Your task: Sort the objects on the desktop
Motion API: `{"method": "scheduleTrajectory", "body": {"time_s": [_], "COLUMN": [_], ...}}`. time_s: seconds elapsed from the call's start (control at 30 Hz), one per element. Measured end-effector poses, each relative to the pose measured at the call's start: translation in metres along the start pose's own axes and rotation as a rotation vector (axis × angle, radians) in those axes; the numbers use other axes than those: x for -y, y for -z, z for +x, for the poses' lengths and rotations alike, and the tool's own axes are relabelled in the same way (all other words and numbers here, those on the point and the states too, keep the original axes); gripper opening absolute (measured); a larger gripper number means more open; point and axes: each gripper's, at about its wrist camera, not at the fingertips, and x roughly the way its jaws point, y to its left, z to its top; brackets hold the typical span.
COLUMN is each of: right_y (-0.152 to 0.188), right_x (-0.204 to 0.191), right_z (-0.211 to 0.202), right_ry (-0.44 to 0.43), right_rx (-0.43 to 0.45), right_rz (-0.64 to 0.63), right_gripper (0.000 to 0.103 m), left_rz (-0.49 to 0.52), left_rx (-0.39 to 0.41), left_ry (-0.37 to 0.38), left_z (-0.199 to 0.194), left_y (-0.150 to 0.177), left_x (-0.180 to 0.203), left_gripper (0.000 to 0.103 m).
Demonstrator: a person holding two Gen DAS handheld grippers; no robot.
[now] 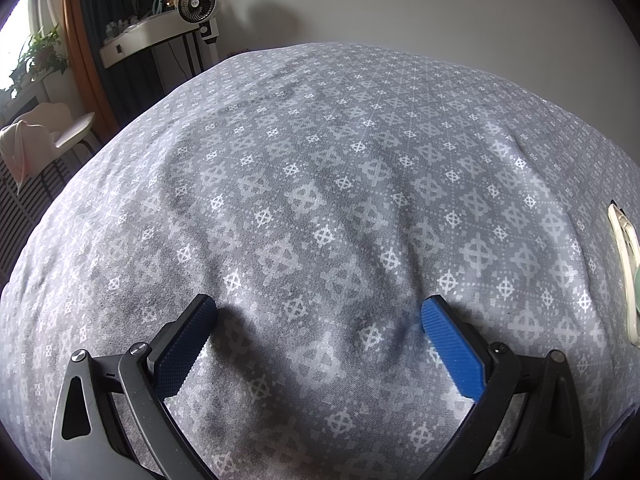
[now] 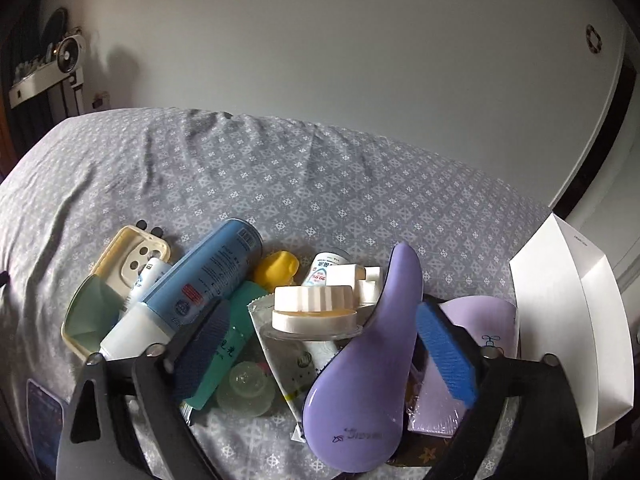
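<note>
In the right wrist view a heap of small objects lies on the grey patterned cloth (image 2: 280, 176). It includes a purple hairbrush (image 2: 360, 380), a blue spray can (image 2: 208, 276), a white-lidded jar (image 2: 314, 308), a yellow piece (image 2: 278, 268), a small white bottle (image 2: 326, 268), a green packet (image 2: 240, 308) and a cream phone case (image 2: 136, 256). My right gripper (image 2: 320, 320) hovers over the heap with its fingers wide apart and gripping nothing. My left gripper (image 1: 318, 312) stands open over bare cloth (image 1: 320, 160). The cream phone case (image 1: 624, 264) shows at that view's right edge.
A white folded paper box (image 2: 568, 320) stands at the right of the heap, with a lilac flat item (image 2: 480, 320) beside it. A wall runs behind the cloth. A shelf with a small fan (image 1: 196, 2) is at the far left.
</note>
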Motion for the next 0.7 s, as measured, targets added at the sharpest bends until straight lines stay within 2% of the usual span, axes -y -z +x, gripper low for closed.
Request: {"method": "scheduleTrajectory", "body": {"time_s": [0.03, 0.07, 0.1, 0.13, 0.23, 0.33, 0.53, 0.7], "right_y": [0.002, 0.004, 0.006, 0.007, 0.012, 0.02, 0.054, 0.085], "right_x": [-0.003, -0.006, -0.009, -0.013, -0.03, -0.051, -0.089, -0.095], "right_z": [-0.003, -0.006, -0.011, -0.016, -0.033, -0.052, -0.081, -0.086], "right_ry": [0.004, -0.001, -0.013, -0.024, -0.053, -0.118, -0.235, -0.267], "right_rx": [0.009, 0.018, 0.027, 0.037, 0.058, 0.068, 0.047, -0.013], "right_rz": [-0.007, -0.01, -0.015, -0.023, -0.066, -0.109, -0.18, -0.183], "right_gripper": [0.051, 0.043, 0.031, 0.023, 0.008, 0.002, 0.001, 0.001], "left_rz": [0.0, 0.0, 0.0, 0.0, 0.0, 0.0, 0.0, 0.0], "left_rx": [0.0, 0.0, 0.0, 0.0, 0.0, 0.0, 0.0, 0.0], "left_ry": [0.0, -0.001, -0.001, -0.001, -0.001, -0.001, -0.001, -0.001], "left_z": [0.0, 0.0, 0.0, 0.0, 0.0, 0.0, 0.0, 0.0], "left_y": [0.0, 0.0, 0.0, 0.0, 0.0, 0.0, 0.0, 0.0], "left_x": [0.0, 0.0, 0.0, 0.0, 0.0, 0.0, 0.0, 0.0], "left_gripper": [0.103, 0.103, 0.103, 0.103, 0.103, 0.103, 0.103, 0.103]}}
